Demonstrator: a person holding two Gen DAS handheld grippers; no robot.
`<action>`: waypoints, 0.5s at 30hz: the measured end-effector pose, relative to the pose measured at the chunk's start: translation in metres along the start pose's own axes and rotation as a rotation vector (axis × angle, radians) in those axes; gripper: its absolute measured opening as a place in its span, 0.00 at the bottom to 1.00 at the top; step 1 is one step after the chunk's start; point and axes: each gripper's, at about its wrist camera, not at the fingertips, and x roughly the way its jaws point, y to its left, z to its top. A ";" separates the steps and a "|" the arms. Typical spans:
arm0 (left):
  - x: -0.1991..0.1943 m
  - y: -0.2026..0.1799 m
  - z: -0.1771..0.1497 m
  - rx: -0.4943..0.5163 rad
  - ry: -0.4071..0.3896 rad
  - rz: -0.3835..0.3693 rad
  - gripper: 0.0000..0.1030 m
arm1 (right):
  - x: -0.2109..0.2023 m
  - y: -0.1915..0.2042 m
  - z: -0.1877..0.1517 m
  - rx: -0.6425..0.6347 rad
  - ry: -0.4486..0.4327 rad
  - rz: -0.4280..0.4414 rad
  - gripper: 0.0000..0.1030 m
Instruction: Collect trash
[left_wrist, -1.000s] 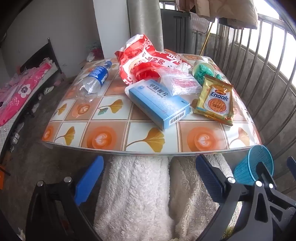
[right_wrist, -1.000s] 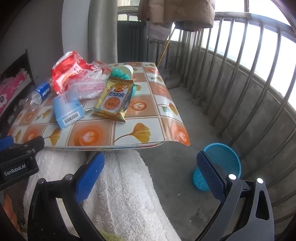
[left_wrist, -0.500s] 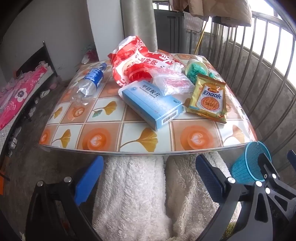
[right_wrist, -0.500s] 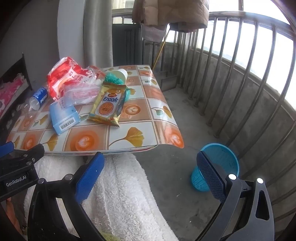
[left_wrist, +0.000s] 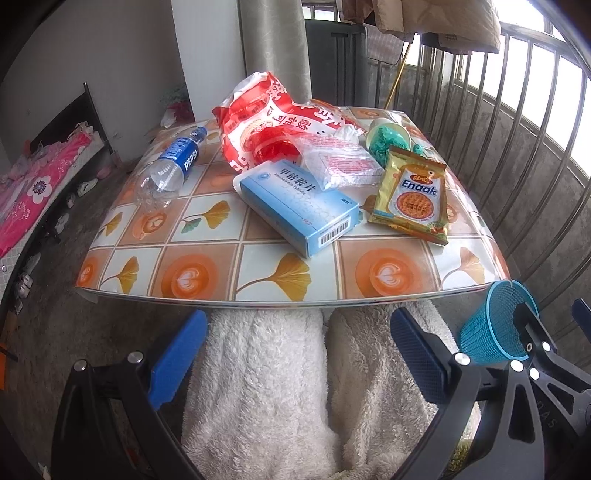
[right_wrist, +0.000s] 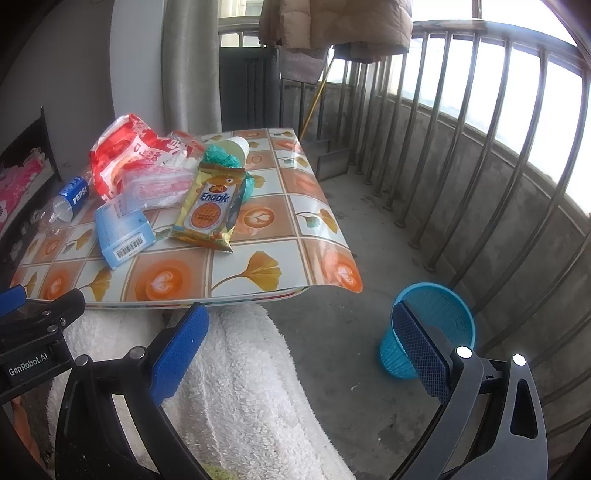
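Trash lies on a small table (left_wrist: 384, 275) with an orange leaf-pattern cover: a blue medicine box (left_wrist: 299, 205), a yellow Enaak snack packet (left_wrist: 412, 194), a red and white plastic bag (left_wrist: 266, 118), a clear packet (left_wrist: 340, 166), an empty Pepsi bottle (left_wrist: 170, 170) and a paper cup with green stuffing (left_wrist: 388, 138). A blue mesh trash basket (right_wrist: 432, 325) stands on the floor right of the table. My left gripper (left_wrist: 295, 358) is open and empty, below the table's near edge. My right gripper (right_wrist: 299, 350) is open and empty, between table and basket.
White fluffy-trousered legs (left_wrist: 280, 387) fill the space under both grippers. A metal balcony railing (right_wrist: 498, 155) and concrete wall run along the right. A bed with pink bedding (left_wrist: 29, 192) stands at far left. Bare concrete floor (right_wrist: 351, 236) lies between table and railing.
Both grippers have drawn back and up slightly, so the table and its trash look a little farther off. Both stay open. Nothing on the table has moved.
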 end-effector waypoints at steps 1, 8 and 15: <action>0.000 0.000 0.000 -0.002 0.000 0.003 0.95 | 0.000 0.001 0.000 0.001 -0.001 -0.004 0.93; 0.001 0.007 0.001 -0.026 0.001 0.016 0.95 | 0.001 0.000 0.000 0.016 -0.001 -0.014 0.93; 0.001 0.011 0.002 -0.039 -0.003 0.029 0.95 | 0.001 -0.001 0.000 0.017 -0.002 -0.015 0.93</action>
